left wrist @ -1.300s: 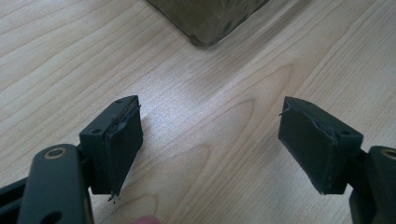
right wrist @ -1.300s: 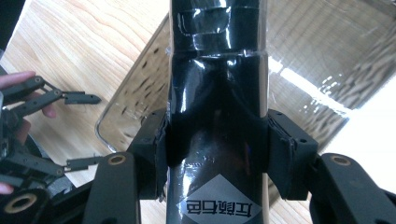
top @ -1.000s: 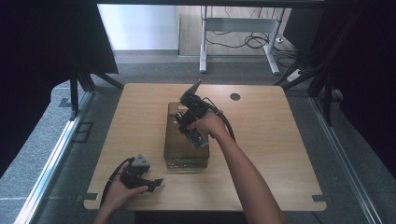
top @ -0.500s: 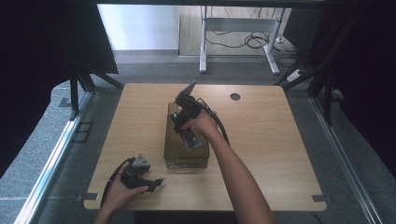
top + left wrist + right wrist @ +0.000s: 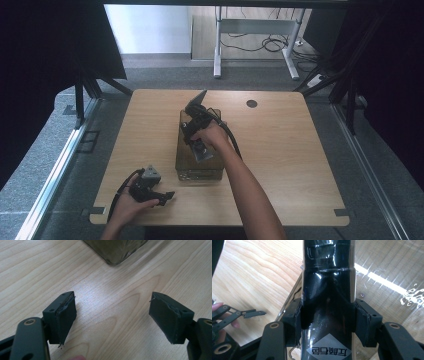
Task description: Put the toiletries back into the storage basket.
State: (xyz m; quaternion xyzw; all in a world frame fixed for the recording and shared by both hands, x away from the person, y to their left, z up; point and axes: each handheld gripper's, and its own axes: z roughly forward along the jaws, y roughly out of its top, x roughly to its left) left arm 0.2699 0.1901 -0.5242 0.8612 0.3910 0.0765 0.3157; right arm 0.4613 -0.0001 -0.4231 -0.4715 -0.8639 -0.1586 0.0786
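Wooden counter with a clear bin.
Right gripper jaws clamp a glossy black bottle over the bin; left gripper jaws gape wide, empty.

The clear bin stands mid-table, with the right gripper and its black bottle filling its middle. Bare wood lies open to the right and far side. The left gripper spreads over bare wood near the bin's corner.
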